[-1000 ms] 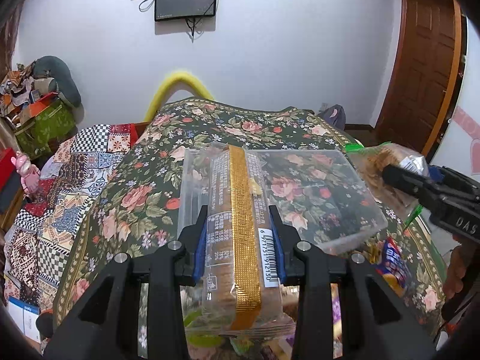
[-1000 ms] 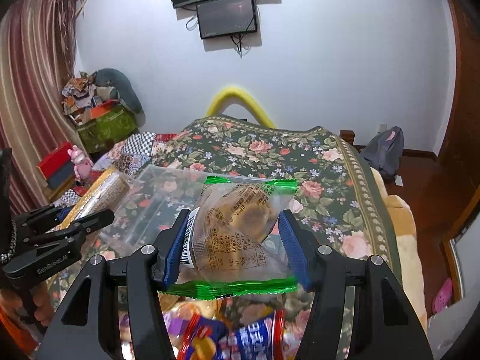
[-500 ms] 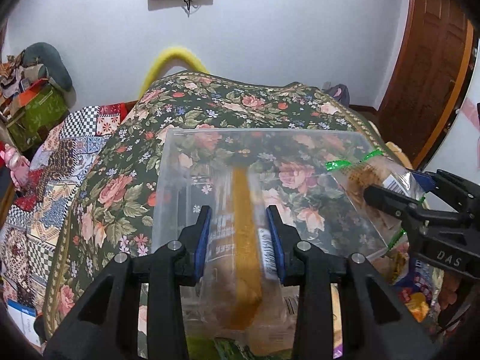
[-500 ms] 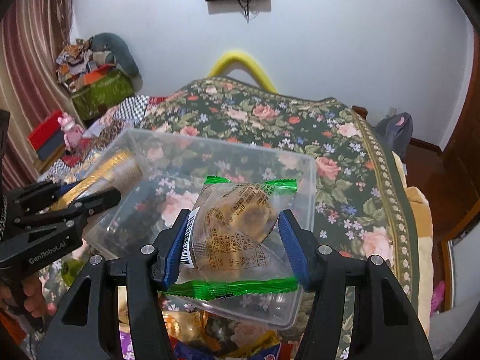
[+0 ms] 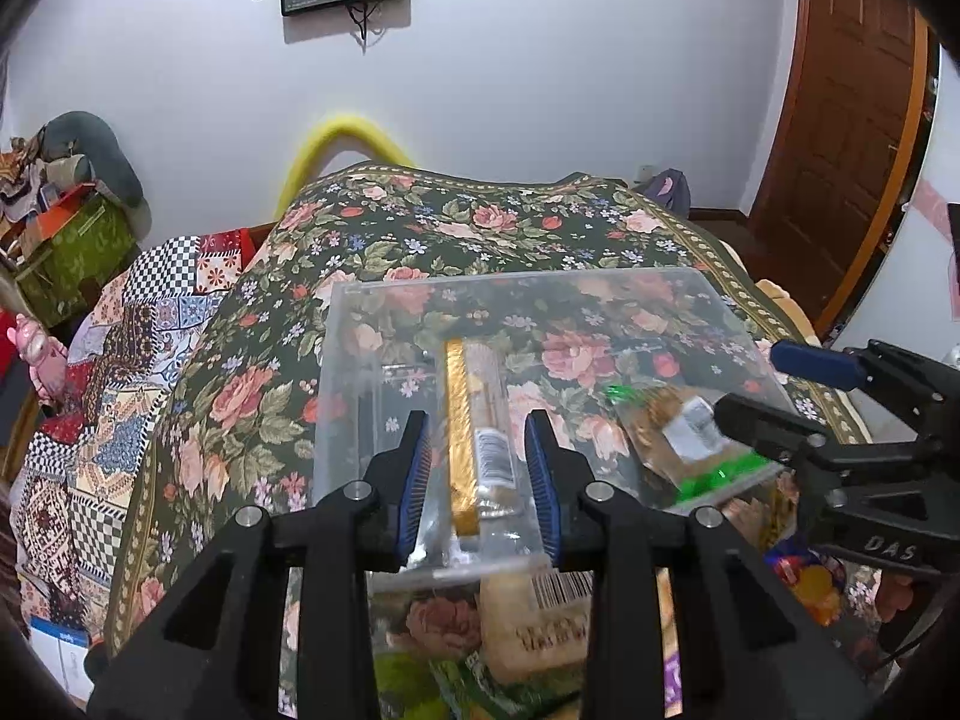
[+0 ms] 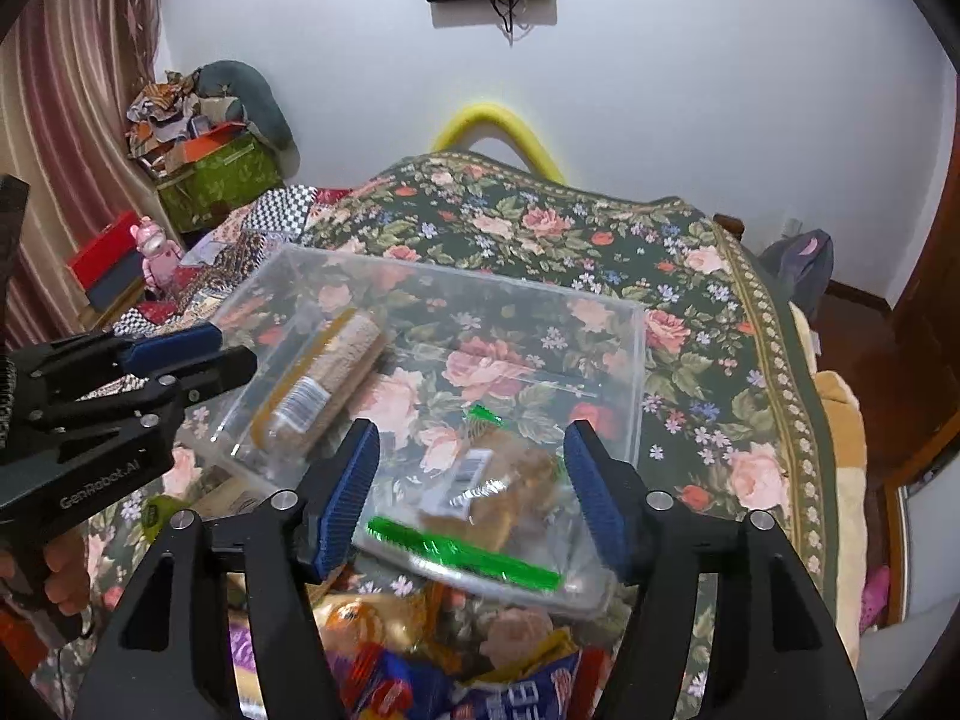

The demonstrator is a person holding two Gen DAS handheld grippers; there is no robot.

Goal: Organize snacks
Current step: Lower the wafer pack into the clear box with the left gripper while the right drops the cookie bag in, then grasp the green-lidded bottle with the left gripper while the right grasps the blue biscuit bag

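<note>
Floral bedspread (image 5: 456, 222), clear bin (image 5: 336, 372) on it. Left gripper (image 5: 477, 426) drawn narrow; gold-striped pack (image 5: 465, 372) lies in bin, seemingly loose.

Right gripper (image 6: 471, 438) has just been opening, pads clear of green-edged bag (image 6: 498, 480) dropping into bin. Back out straight, don't snag wrappers.

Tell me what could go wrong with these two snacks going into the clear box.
On the right gripper the jaws have just been opening; the green-edged bag between them lies loose by the near wall of the clear box and could slide out. The left gripper, shut on the gold-striped pack, sits at that wall and might shove the box across the bedspread.
</note>
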